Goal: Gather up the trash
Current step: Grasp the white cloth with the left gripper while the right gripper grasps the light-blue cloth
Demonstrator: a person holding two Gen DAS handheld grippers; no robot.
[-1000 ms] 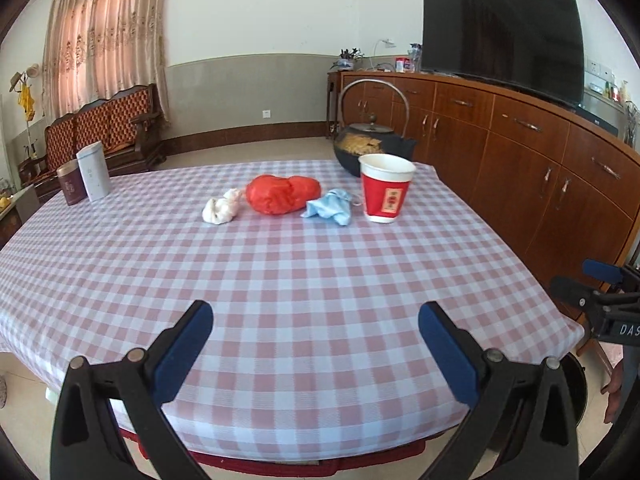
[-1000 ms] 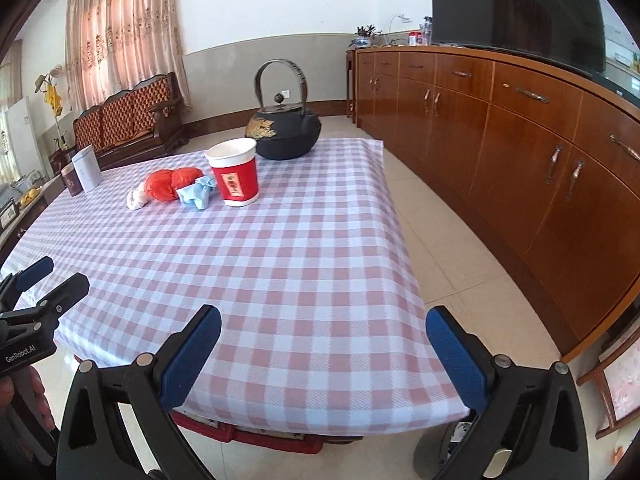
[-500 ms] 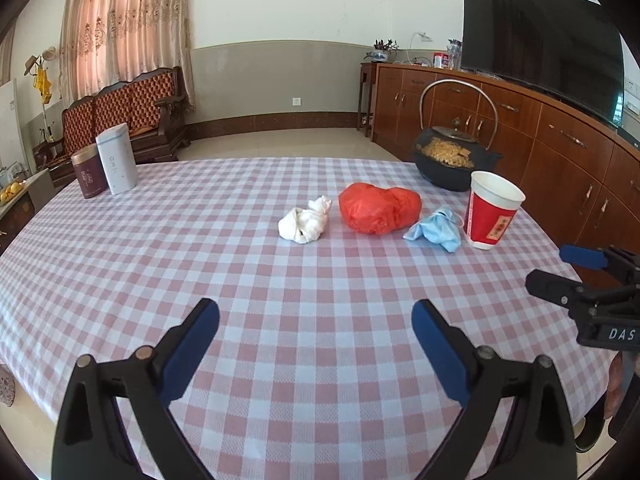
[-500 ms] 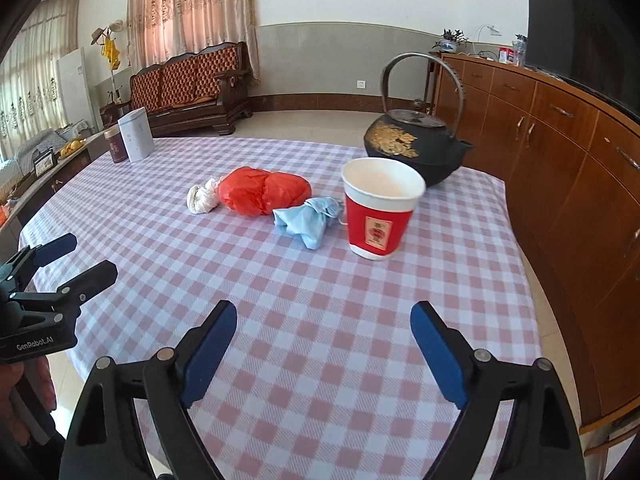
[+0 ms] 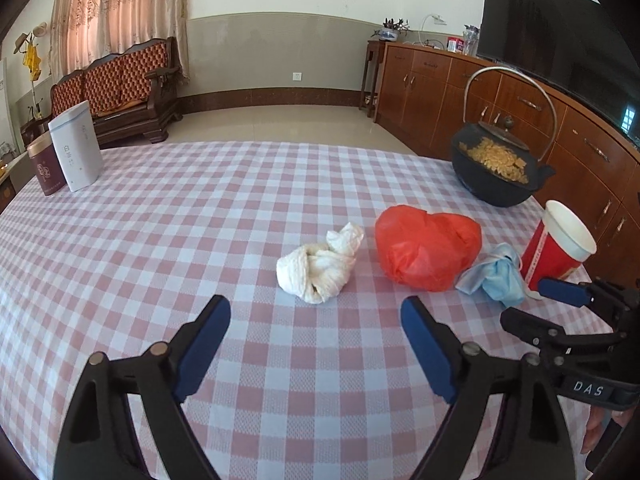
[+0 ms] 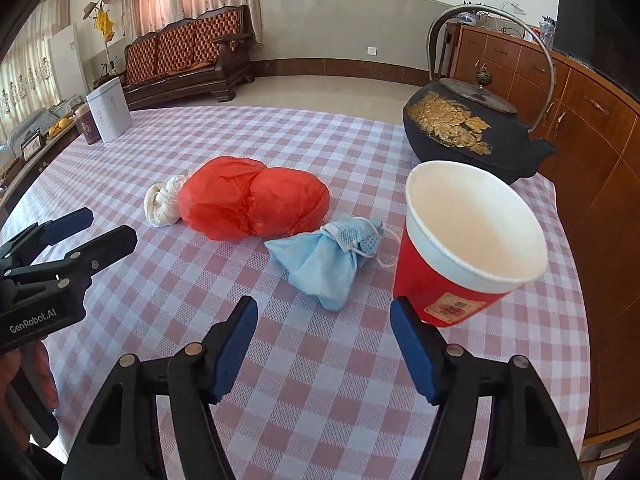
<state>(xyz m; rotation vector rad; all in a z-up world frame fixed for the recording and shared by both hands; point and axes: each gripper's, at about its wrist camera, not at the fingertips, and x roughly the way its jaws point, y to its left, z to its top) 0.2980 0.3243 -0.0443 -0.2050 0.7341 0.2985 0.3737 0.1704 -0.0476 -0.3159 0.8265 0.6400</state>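
we have closed in on the trash beside the red cup [image 6: 460, 276], left gripper [image 5: 316, 316] facing the white wad [image 5: 316, 266], right gripper [image 6: 324, 316] facing the blue mask [image 6: 324, 260], fingers apart, narrowing, nothing between them.

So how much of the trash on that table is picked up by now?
None yet. The white wad, red bag and blue mask all lie on the table beside the empty cup. Both grippers, left and right, hold nothing; their jaws are closing. All picking is left.

Left gripper [image 5: 316, 314] and right gripper [image 6: 324, 314], both angled downward side by side; jaws of each closing, with nothing held between them.
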